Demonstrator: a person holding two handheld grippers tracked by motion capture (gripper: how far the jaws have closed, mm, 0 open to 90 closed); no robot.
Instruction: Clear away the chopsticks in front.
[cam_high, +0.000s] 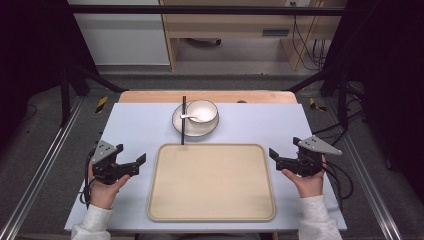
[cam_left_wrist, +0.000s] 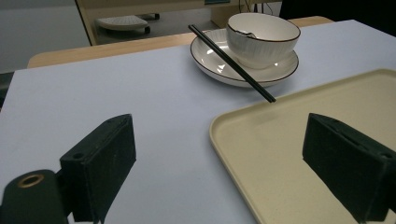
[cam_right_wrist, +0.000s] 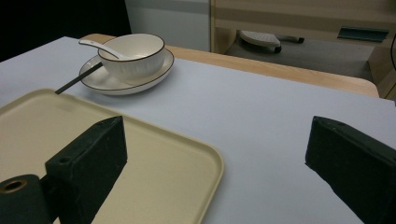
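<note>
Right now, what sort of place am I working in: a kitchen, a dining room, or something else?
Most likely a lab or recording workspace, not a real dining room. A pale lilac-grey table stands inside a black metal frame, loose black cables hang by the wooden furniture behind, and the only tableware is a staged white bowl and beige rectangular tray.

Beyond the table's twelve o'clock edge, grey floor runs out to a pale wooden cabinet; at one o'clock, black cables dangle down its side; at eleven o'clock a white panel stands
</note>
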